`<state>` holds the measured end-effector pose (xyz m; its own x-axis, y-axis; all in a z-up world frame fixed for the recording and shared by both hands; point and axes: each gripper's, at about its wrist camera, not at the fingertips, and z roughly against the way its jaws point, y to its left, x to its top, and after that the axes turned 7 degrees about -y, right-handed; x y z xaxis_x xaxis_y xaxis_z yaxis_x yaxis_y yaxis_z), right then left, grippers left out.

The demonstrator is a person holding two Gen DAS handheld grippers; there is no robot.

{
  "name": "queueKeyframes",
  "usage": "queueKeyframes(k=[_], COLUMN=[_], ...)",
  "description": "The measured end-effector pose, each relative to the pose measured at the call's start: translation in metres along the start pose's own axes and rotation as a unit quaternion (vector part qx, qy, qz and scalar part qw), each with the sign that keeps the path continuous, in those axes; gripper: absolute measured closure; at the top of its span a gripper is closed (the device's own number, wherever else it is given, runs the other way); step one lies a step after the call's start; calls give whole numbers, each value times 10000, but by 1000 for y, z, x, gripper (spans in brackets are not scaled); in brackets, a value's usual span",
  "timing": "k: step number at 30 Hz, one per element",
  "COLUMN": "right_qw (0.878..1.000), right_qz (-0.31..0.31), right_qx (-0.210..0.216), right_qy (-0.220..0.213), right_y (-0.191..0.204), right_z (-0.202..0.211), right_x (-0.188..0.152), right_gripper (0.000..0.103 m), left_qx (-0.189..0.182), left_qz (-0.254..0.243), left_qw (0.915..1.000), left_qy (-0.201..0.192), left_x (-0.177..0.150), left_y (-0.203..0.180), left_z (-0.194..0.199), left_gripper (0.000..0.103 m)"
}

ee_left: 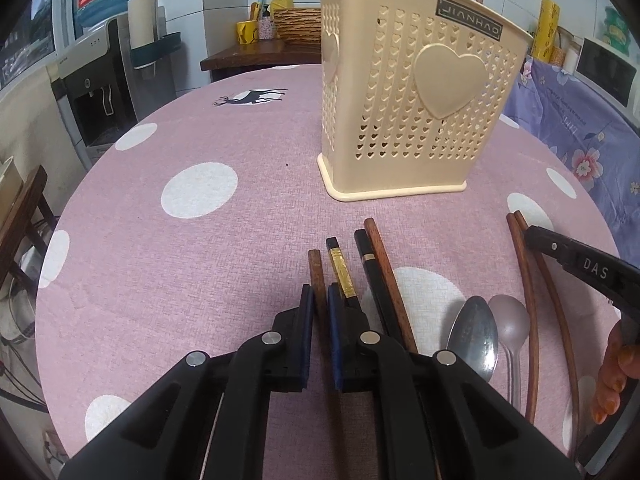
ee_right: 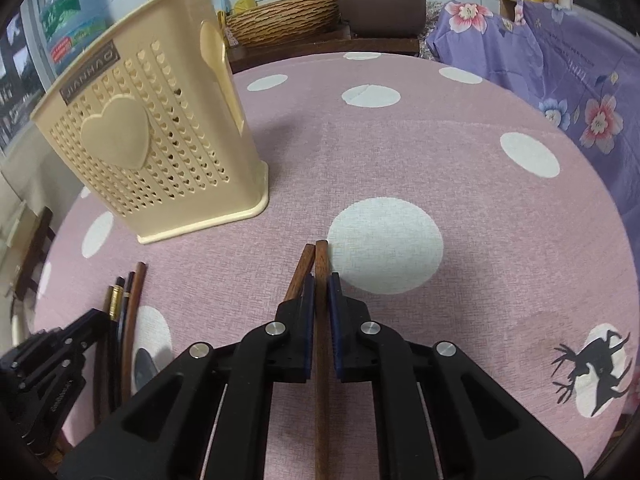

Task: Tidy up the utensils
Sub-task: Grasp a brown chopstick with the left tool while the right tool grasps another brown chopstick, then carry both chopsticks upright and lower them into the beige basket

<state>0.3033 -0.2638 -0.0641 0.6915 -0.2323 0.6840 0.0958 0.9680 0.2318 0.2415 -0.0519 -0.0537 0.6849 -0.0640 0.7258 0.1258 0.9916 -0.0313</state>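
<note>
Near the front of the pink polka-dot bench [ee_left: 168,248], left claw [ee_left: 319,312] pinches a brown wooden chopstick [ee_left: 316,276], right claw [ee_right: 319,300] clamps another reddish-brown wooden chopstick [ee_right: 321,264]. Cream perforated plastic utensil holder [ee_left: 408,92] stands farther back, two metal spoons [ee_left: 476,332] lying between the claws.

6 chopsticks [ee_left: 384,276], 2 spoons [ee_left: 474,332], 1 beige holder [ee_left: 420,92], 2 hand-held grippers [ee_left: 319,316].
</note>
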Motion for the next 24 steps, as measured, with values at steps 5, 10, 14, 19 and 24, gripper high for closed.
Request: queueKeyframes(k=[5,10,14,19,24], right_qw=[9990,9949,9887,9795,9724], right_qz=[-181,-184,-72,156,309], right_qx=[316,698,1007,1246,1318], right_qy=[-271,-698,-1104,-1575,-1902], right_y=[-4,-3,0,5,5], right_z=[20,59,97,144,178], right_x=[6,16,24,30,36], right_gripper=[95,95,95,95,95], left_qx=[-167,-361,-486,-627,-686], left_qz=[151,300,359,357,338], left_qw=[9996,9977,9942,9890,9839], left_qy=[-160,-499,-891,-1294,-1615], left_x=[6,17,28,39,46], left_y=[6,13,17,21,26], left_z=[10,36,68,103,130], left_gripper=[95,95,95,95,95])
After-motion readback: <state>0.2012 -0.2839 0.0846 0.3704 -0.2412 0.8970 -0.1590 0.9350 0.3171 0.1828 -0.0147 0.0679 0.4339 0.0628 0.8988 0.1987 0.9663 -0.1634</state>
